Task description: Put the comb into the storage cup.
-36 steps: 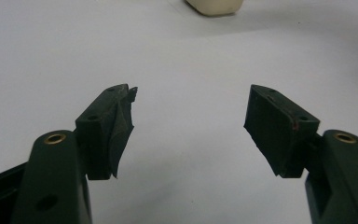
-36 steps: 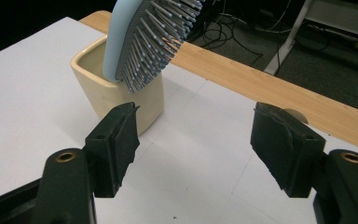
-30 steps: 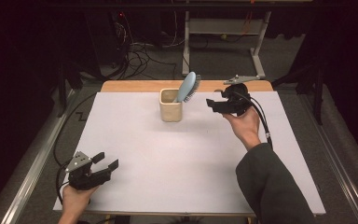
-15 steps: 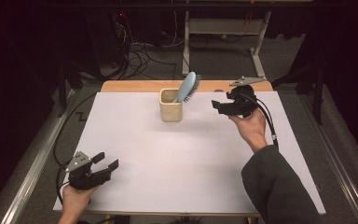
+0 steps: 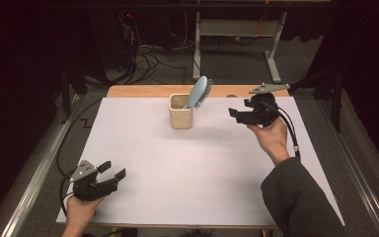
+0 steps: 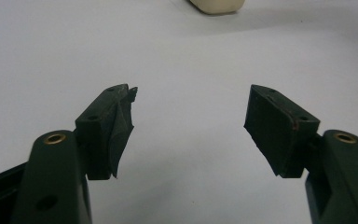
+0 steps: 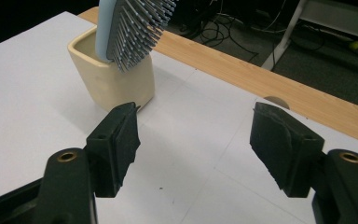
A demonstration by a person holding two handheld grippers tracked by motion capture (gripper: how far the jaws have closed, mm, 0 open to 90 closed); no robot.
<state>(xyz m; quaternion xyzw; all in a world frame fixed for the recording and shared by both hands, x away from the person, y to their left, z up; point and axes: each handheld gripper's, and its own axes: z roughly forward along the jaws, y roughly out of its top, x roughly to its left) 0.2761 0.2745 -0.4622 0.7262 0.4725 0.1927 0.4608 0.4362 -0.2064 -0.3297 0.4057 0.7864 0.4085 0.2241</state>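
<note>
A cream square cup (image 5: 181,115) stands near the back middle of the white table sheet, and a light blue hairbrush (image 5: 198,92) leans out of it, bristles to the right. My right gripper (image 5: 234,114) hovers to the right of the cup, jaws pointing at it, open and empty. In the right gripper view the cup (image 7: 113,77) and the brush (image 7: 129,29) lie ahead on the left, apart from the gripper (image 7: 193,133). My left gripper (image 5: 112,169) rests at the front left corner, open and empty; its view (image 6: 189,116) looks over bare sheet toward the cup's base (image 6: 216,5).
The white sheet (image 5: 177,168) covers a wooden table whose back edge (image 5: 143,91) shows as a strip. Cables (image 5: 150,59) and a metal stand (image 5: 237,44) sit on the floor behind. A rail (image 5: 34,173) runs along the left side.
My right gripper has drifted slightly right, away from the cup. The left gripper, cup and brush have stayed where they were.
</note>
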